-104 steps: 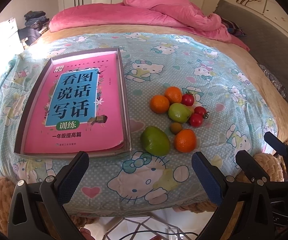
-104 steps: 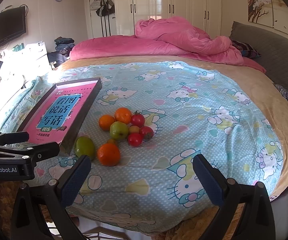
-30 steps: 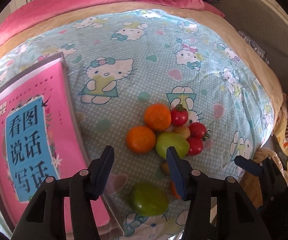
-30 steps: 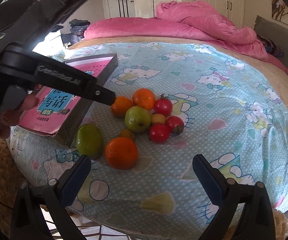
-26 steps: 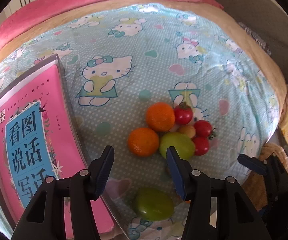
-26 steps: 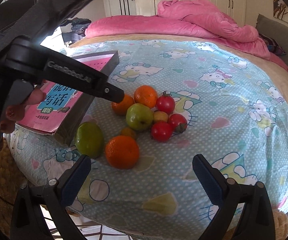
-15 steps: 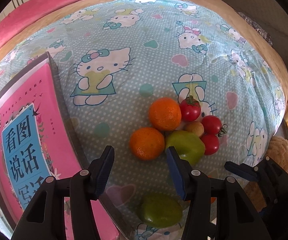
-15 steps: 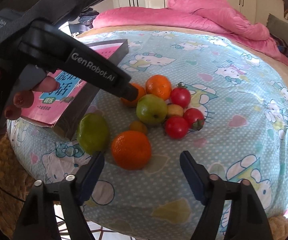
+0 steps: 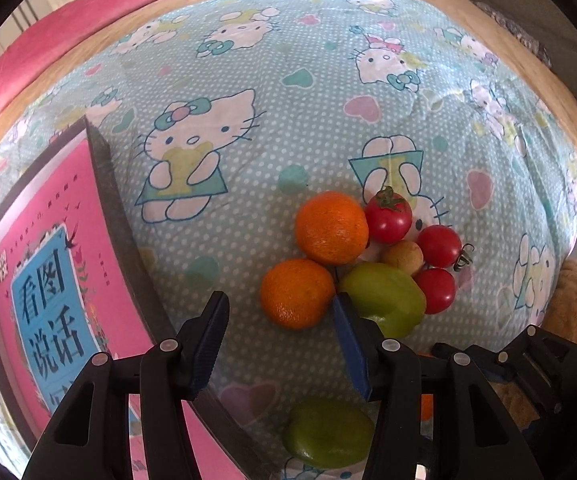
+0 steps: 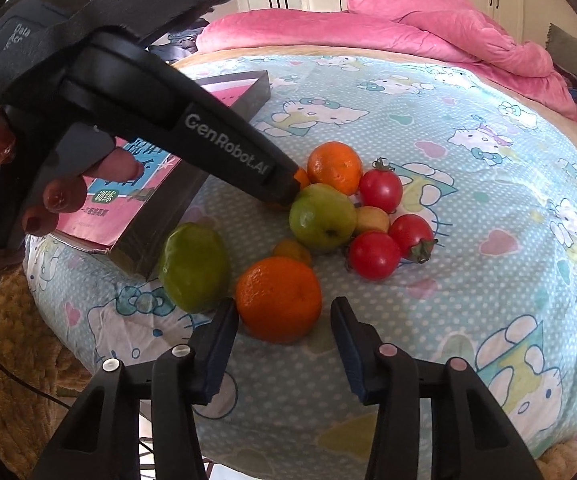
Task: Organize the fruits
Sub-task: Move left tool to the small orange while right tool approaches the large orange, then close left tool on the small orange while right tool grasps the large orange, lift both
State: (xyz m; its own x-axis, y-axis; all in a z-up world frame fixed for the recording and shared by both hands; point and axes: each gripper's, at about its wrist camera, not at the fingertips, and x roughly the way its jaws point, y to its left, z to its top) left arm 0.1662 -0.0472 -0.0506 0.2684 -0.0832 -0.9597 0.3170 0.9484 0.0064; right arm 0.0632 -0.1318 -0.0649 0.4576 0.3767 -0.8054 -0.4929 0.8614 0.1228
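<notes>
Bedding printed with cartoon cats [image 9: 248,80] covered the bed, with a pink quilt [image 10: 408,32] heaped at its far end. On it lay a cluster of fruit beside a dark tray [image 9: 136,248] holding a pink book [image 9: 48,280].

Both grippers were released, holding nothing, each lined up on its own orange. The left gripper [image 9: 278,320] had an orange [image 9: 296,293] directly ahead, partly between its fingertips; its right finger pad [image 9: 348,344] sat just beside a green fruit [image 9: 384,298] that touched that orange. The right gripper [image 10: 284,328] had the nearer orange [image 10: 278,298] directly ahead, its near side just inside the gap and neither pad clearly touching. Being round, neither orange offered a long axis, so a straight advance looked sufficient for either hand; the left had the tighter fit, since closing might nudge the green neighbour.

Only the right wrist view showed the left gripper from outside, its tip down among the fruit with the person's hand [image 10: 48,184] on its handle, and it hid most of that orange. Only the left wrist view showed that orange whole, along with a second orange [image 9: 331,227] and three tomatoes [image 9: 438,246] beyond it. A second green fruit [image 10: 194,266] lay just left of the right gripper's fingers.
</notes>
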